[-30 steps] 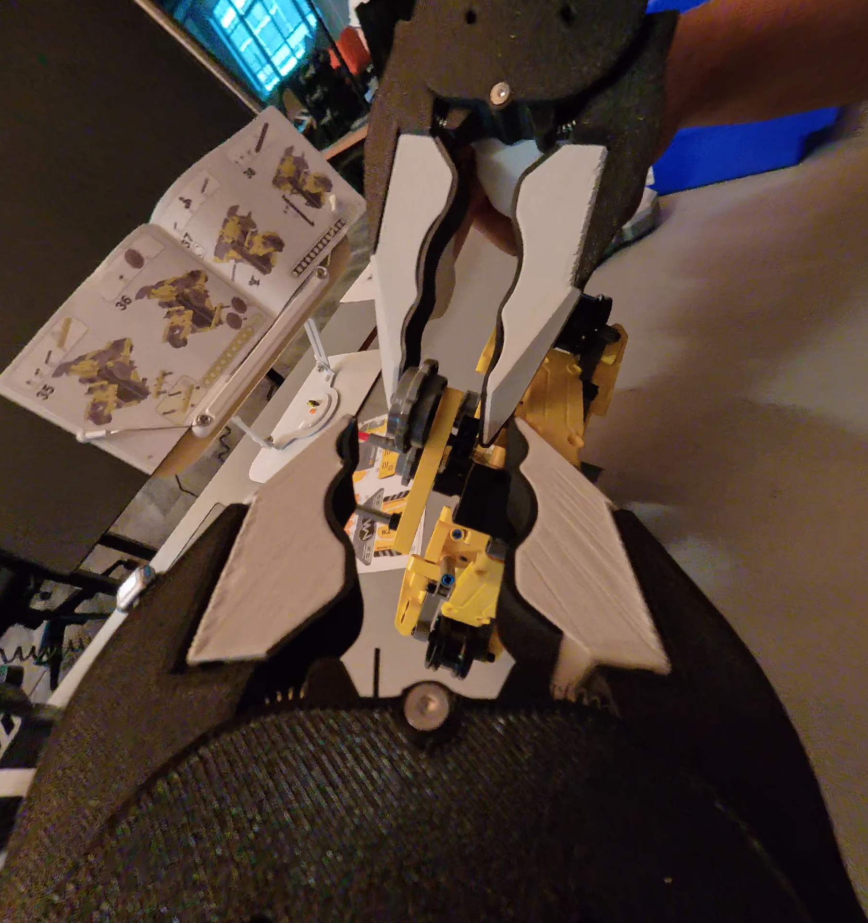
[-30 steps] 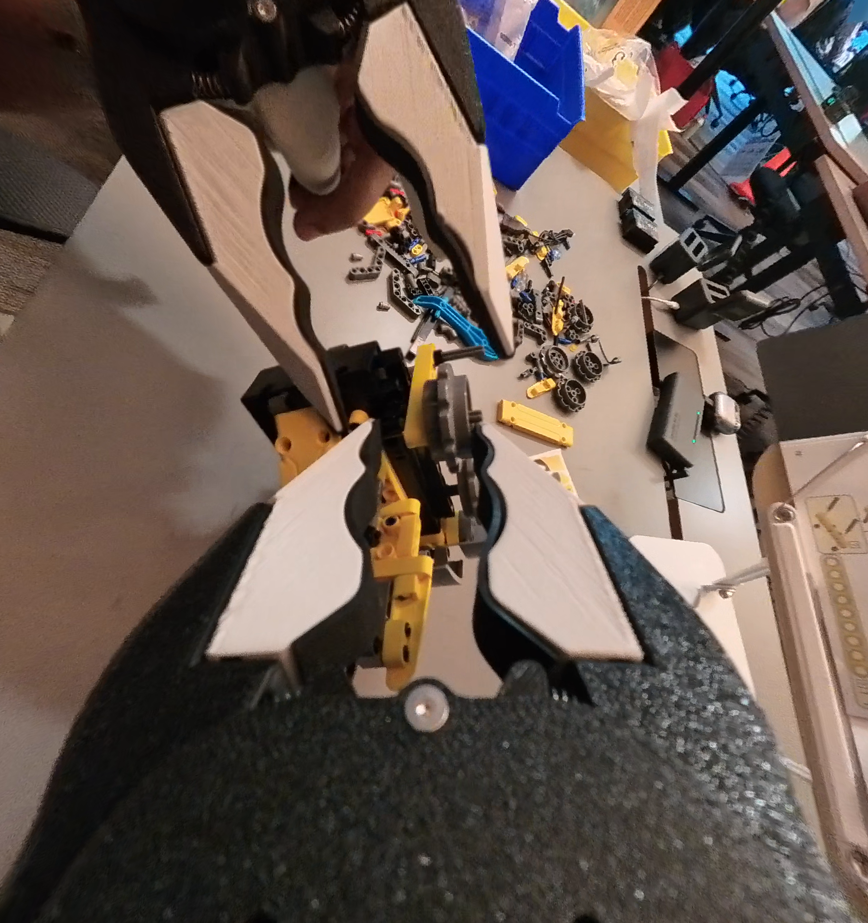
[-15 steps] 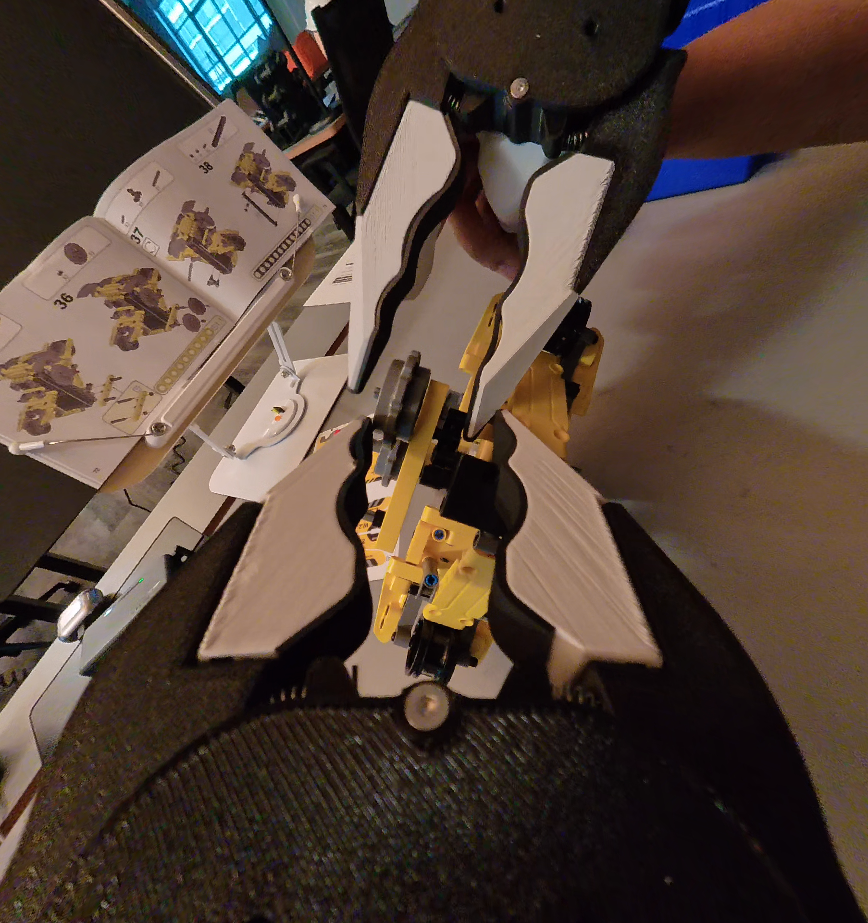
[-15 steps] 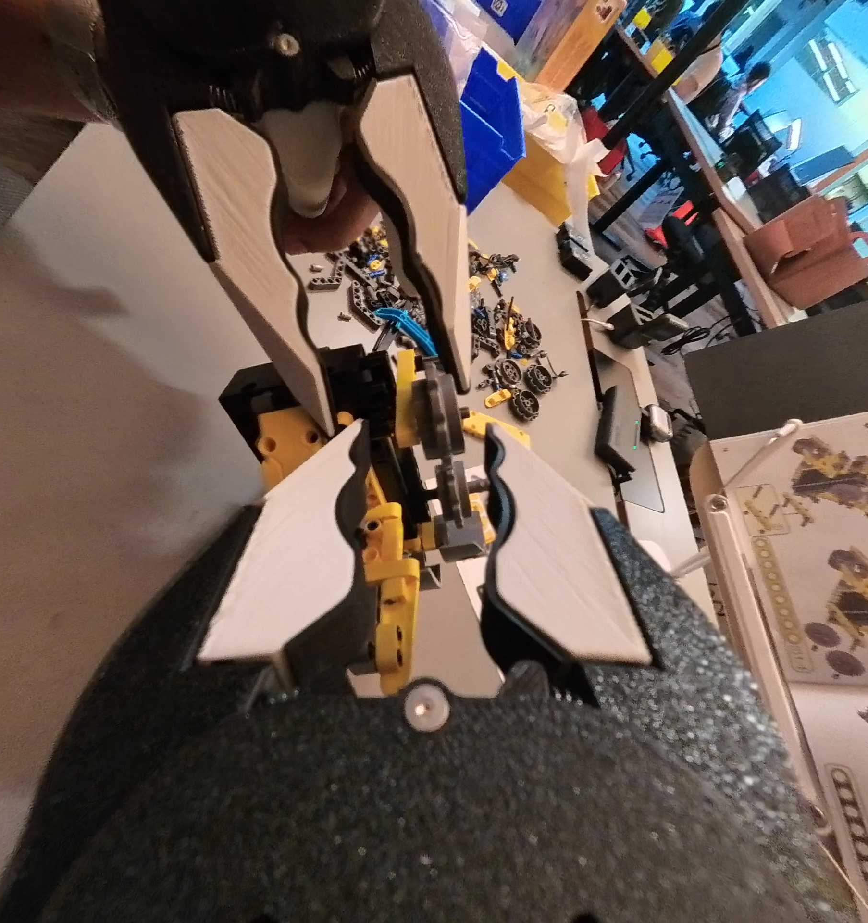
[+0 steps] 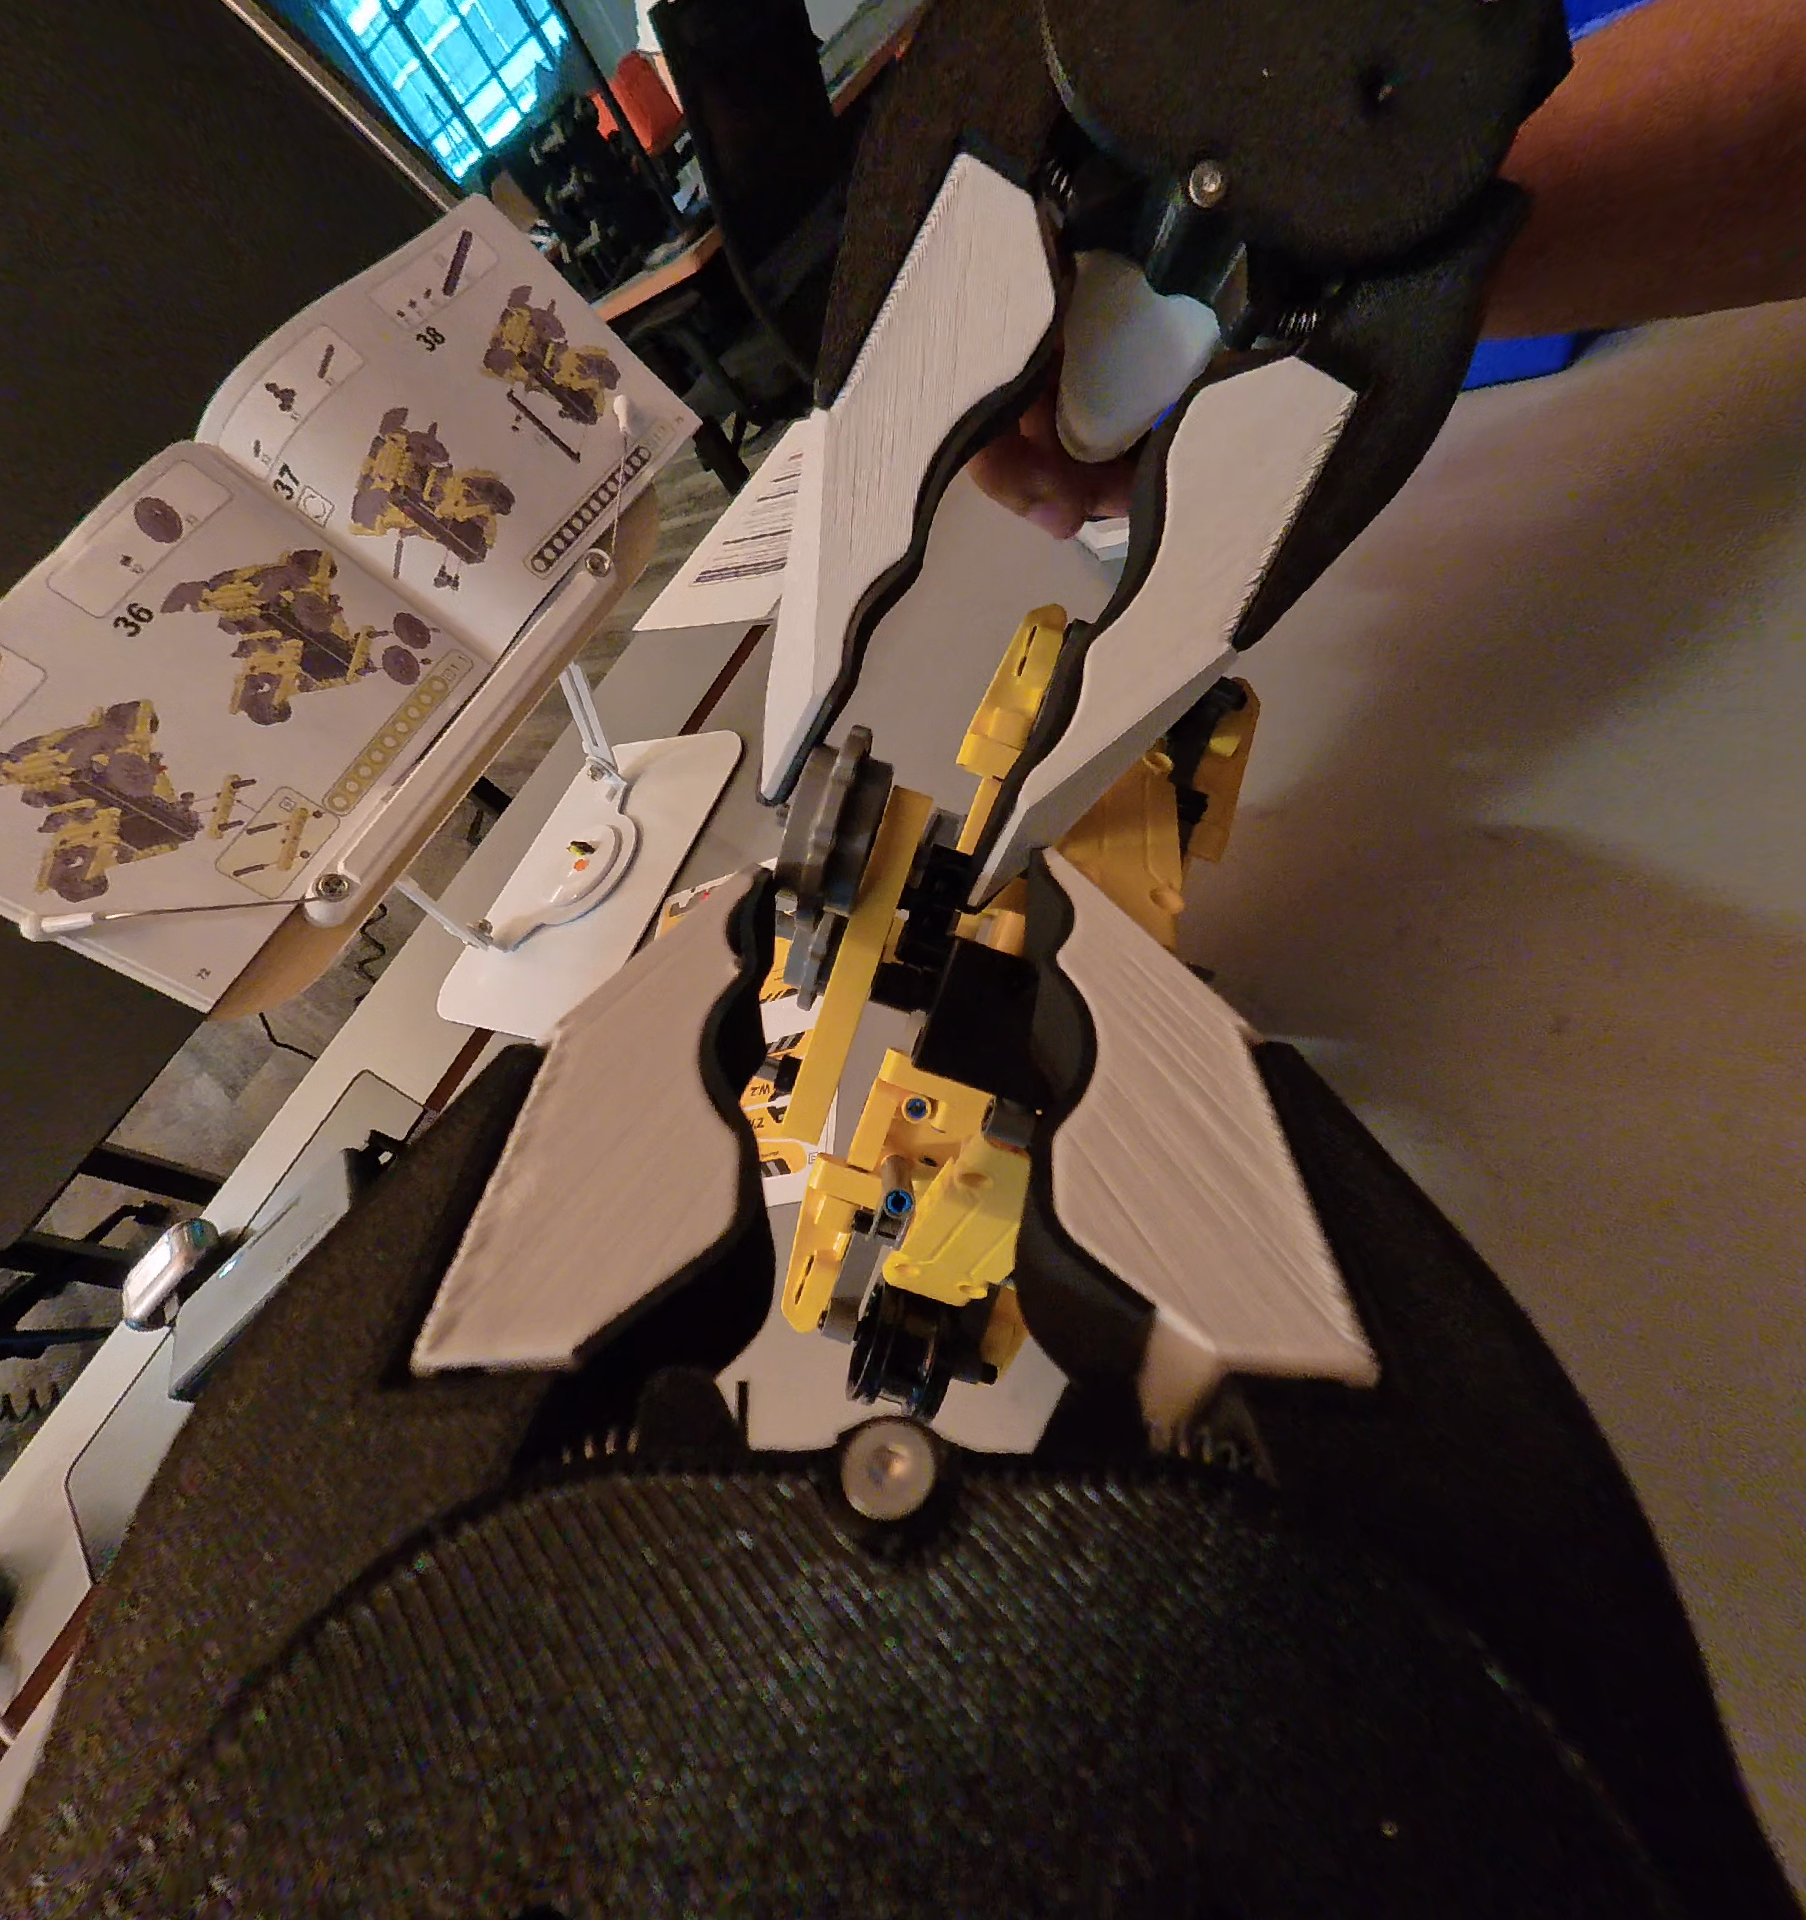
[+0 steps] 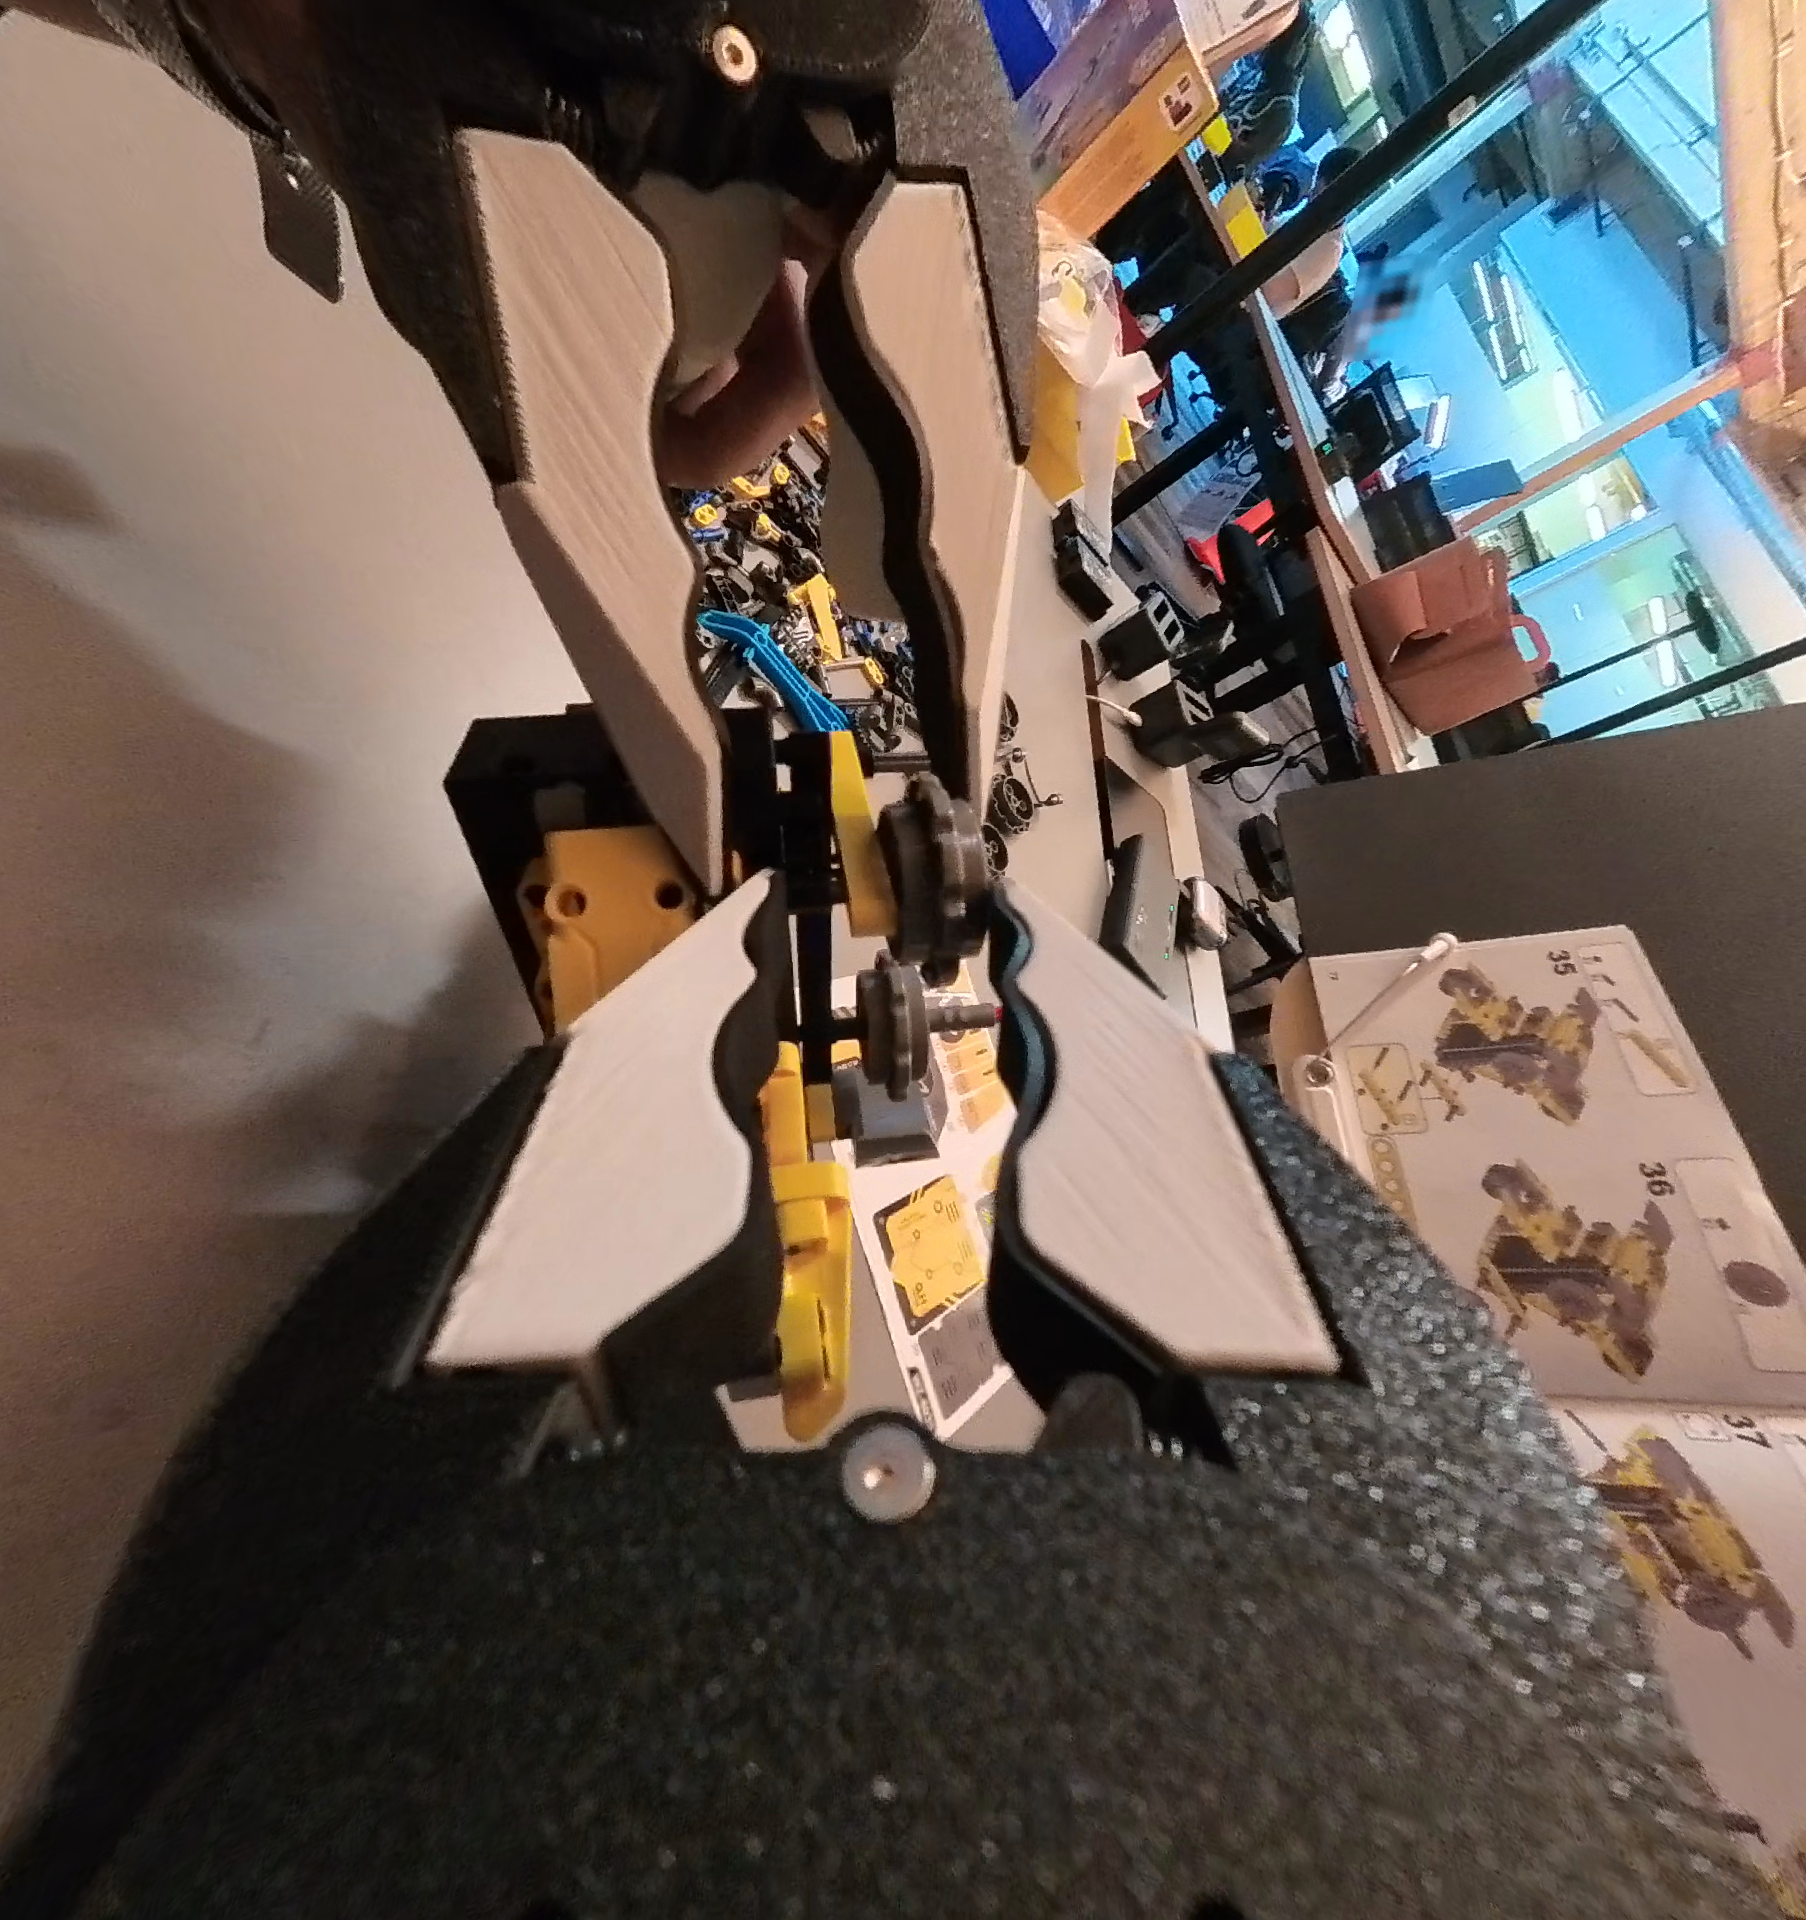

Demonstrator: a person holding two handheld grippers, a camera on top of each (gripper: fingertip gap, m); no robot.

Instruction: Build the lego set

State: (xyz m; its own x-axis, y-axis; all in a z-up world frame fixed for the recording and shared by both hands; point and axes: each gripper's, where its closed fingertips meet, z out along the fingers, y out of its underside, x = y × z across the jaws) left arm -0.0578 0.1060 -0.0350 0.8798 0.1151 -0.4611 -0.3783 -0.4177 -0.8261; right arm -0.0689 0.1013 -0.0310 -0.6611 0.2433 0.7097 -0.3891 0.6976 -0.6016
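A yellow and black brick model (image 5: 940,1174) with a dark grey gear (image 5: 826,831) on its side hangs above the table between both grippers. My left gripper (image 5: 899,904) is shut on the model from below in the left wrist view. The right gripper (image 5: 883,831) comes in from the top, one finger by the gear and one on the black frame. In the right wrist view my right gripper (image 6: 883,894) is shut on the model (image 6: 805,1195), its right finger against the gear (image 6: 925,862) and a smaller gear (image 6: 894,1023). The left gripper (image 6: 842,831) comes from above.
An open instruction booklet (image 5: 286,623) stands on a white holder at the left; it also shows in the right wrist view (image 6: 1501,1122). A heap of loose parts (image 6: 774,582) lies farther along the pale table (image 5: 1501,1039). A sticker sheet (image 6: 930,1247) lies below the model. Dark devices (image 6: 1138,904) sit at the edge. My two grippers' fingertips are within a few centimetres of each other.
Both grippers have turned together with the model held between them, so the booklet has come further into the right wrist view. Both grips look the same.
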